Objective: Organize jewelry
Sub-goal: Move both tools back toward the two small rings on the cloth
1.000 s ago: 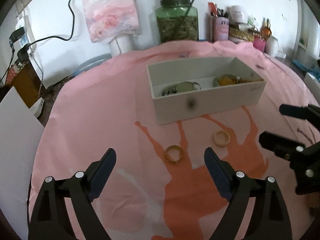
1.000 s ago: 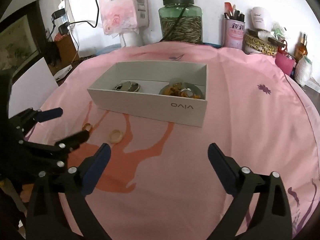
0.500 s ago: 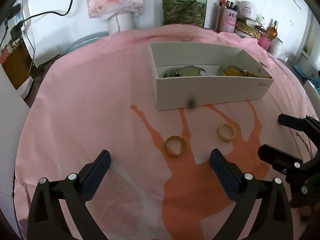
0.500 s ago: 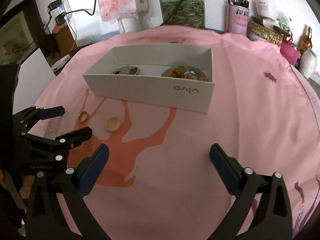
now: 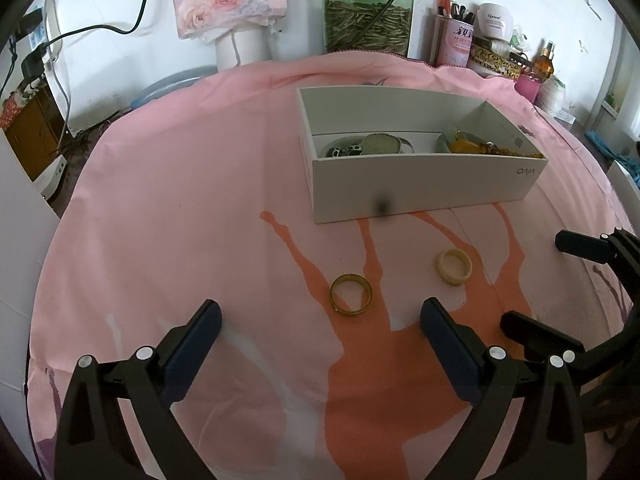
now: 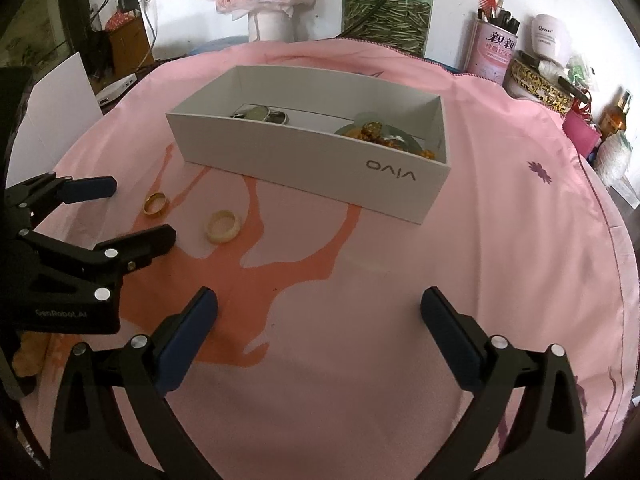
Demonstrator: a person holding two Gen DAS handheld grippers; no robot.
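Observation:
A gold ring (image 5: 351, 294) (image 6: 156, 203) and a cream ring (image 5: 454, 267) (image 6: 223, 226) lie on the pink cloth in front of a white box (image 5: 424, 184) (image 6: 304, 164). Silver pieces fill the box's left half and amber ones its right half. My left gripper (image 5: 320, 316) (image 6: 132, 212) hangs open just short of the gold ring, nothing between its fingers. Off to the right over bare cloth, my right gripper (image 6: 320, 304) (image 5: 536, 284) is open and empty too.
The cloth-covered round table (image 5: 168, 208) drops away at its rim on all sides. Behind the box stand a green jar of seeds (image 5: 368, 12), a pink cup of combs (image 5: 454, 40), a cream tub and small bottles. White boards lean at the left (image 5: 16, 240).
Both wrist views have tipped downward, so the box and rings sit lower and larger in the pictures. The left jaws have spread a little wider. The rings have not moved.

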